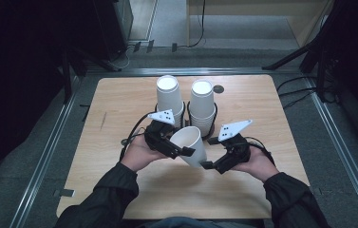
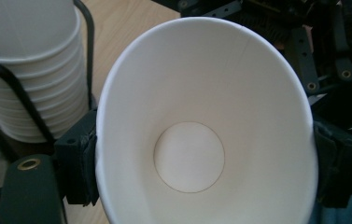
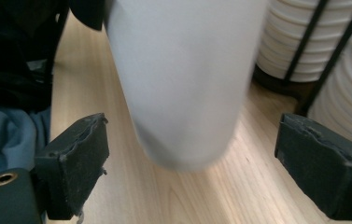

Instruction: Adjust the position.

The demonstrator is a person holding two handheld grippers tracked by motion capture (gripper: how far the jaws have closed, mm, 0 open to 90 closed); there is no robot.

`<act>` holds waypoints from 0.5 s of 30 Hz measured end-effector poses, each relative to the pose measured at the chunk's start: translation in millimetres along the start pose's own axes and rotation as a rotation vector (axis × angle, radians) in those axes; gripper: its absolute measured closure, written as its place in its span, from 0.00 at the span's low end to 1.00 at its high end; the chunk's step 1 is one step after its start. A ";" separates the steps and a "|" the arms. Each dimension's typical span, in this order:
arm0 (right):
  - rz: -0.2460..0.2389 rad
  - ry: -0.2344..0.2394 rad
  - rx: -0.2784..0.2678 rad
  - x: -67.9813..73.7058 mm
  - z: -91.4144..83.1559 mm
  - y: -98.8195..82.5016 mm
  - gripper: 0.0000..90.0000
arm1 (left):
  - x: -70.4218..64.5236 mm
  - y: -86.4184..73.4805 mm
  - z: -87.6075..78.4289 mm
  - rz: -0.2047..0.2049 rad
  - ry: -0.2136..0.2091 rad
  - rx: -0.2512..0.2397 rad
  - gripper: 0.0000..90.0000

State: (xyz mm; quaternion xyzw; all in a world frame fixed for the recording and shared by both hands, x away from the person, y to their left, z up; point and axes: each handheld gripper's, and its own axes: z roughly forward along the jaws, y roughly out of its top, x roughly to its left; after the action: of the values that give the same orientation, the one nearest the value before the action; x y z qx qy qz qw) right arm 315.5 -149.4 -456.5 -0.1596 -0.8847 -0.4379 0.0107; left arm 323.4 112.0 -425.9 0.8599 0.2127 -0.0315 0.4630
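One paper cup (image 2: 201,135) clamped at rim by left gripper (image 1: 176,148) jaws — right gripper (image 3: 190,161) jaws released, straddling base.

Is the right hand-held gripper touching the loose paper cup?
Apart. In the right gripper view both pads of the right hand-held gripper stand clear of the paper cup, bare table showing on either side.

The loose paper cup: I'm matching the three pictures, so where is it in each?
High view: the cup lies tilted at centre, between both grippers.
Left gripper view: its open mouth faces the camera, rim between the pads.
Right gripper view: its blurred base hangs top centre, clear of the pads.
Shared landmark: the cup stacks in wire holders.
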 end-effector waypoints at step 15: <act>0.018 -0.118 0.013 -1.2 -6.9 -8.9 0.16 | 10.7 -8.8 -1.8 0.044 0.084 0.103 0.18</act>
State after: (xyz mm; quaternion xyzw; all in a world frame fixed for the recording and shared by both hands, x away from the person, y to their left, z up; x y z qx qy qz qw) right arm 313.2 -160.1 -459.3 -0.1931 -0.8852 -0.4217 -0.0364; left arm 329.4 121.3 -434.4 0.8875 0.2113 0.0038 0.4094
